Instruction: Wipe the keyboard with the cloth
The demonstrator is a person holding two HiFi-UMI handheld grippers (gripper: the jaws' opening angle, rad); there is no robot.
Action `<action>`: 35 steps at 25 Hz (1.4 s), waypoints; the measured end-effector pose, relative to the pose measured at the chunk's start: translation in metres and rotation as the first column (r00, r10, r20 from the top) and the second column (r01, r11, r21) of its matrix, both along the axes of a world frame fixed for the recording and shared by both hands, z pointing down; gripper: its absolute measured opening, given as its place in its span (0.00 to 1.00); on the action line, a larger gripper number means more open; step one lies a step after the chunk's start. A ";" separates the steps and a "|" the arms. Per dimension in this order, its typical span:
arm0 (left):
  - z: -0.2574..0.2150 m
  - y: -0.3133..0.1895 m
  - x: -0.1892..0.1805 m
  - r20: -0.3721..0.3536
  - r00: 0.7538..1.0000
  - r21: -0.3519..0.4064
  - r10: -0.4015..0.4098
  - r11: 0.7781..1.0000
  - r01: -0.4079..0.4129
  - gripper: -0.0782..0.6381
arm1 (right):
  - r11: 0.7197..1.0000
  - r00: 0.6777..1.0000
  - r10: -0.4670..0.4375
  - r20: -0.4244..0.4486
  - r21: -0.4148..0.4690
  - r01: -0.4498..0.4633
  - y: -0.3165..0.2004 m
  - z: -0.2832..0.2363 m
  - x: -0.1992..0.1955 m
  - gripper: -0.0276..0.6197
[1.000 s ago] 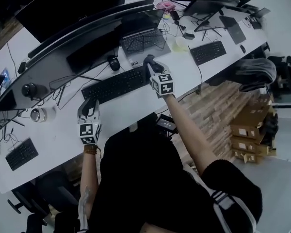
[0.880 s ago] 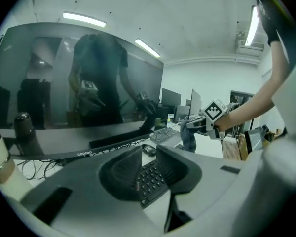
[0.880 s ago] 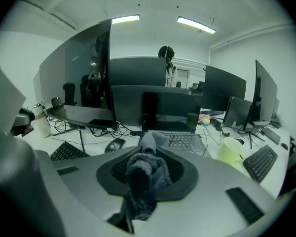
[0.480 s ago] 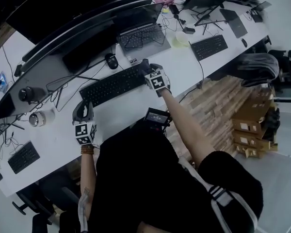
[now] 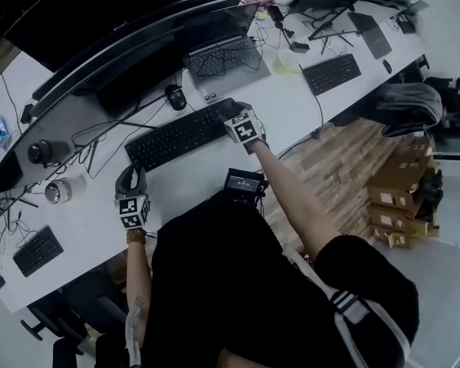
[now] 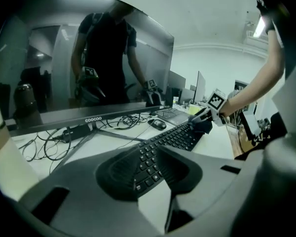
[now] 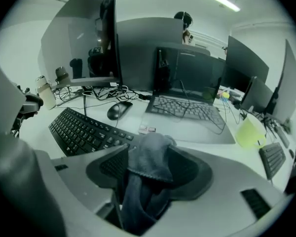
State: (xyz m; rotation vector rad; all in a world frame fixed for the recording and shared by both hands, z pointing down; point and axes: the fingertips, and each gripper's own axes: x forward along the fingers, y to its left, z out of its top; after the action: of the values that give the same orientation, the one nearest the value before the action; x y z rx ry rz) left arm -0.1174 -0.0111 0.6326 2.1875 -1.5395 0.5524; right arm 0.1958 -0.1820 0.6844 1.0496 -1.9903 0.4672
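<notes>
While the right claw (image 5: 228,113) sits at the right end of the keyboard (image 5: 180,136), its jaws are opening. The cloth (image 7: 152,157) hangs bunched between them, over that end's keys. The keyboard lies mid-surface (image 5: 199,179), roughly parallel to the near edge, in front of the monitor (image 5: 123,52). The left claw (image 5: 130,181) is close to the near edge, just off the keyboard's left end and apart from it. Its jaws stand a narrow gap apart with nothing between them. The mouse (image 5: 172,96) is beyond the keyboard, toward the far edge.
</notes>
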 end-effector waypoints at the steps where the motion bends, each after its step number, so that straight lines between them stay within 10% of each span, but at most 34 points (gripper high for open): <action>1: 0.004 0.002 0.000 0.006 1.000 -0.010 0.005 1.000 -0.005 0.26 | 1.000 1.000 0.018 -0.009 -0.021 -0.018 0.002 0.005 0.003 0.44; 16: 0.080 0.024 -0.006 0.030 0.998 -0.206 0.057 0.977 -0.049 0.48 | 1.000 0.995 -0.015 -0.094 0.007 0.016 -0.018 0.012 -0.005 0.16; 27: 0.103 0.019 -0.004 0.089 0.989 -0.245 0.120 0.965 -0.095 0.49 | 0.993 0.991 0.120 -0.053 0.008 -0.120 -0.026 0.018 -0.011 0.16; 35: 0.104 0.018 -0.003 0.099 0.986 -0.255 0.136 0.961 -0.107 0.49 | 0.999 0.996 0.027 -0.081 0.025 -0.025 -0.019 0.016 -0.033 0.13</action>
State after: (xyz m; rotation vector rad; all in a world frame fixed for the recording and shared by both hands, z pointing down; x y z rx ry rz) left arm -0.1208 0.0069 0.7366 2.0960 -1.3149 0.8757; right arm 0.1623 -0.2006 0.7006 1.0933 -1.9165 0.4088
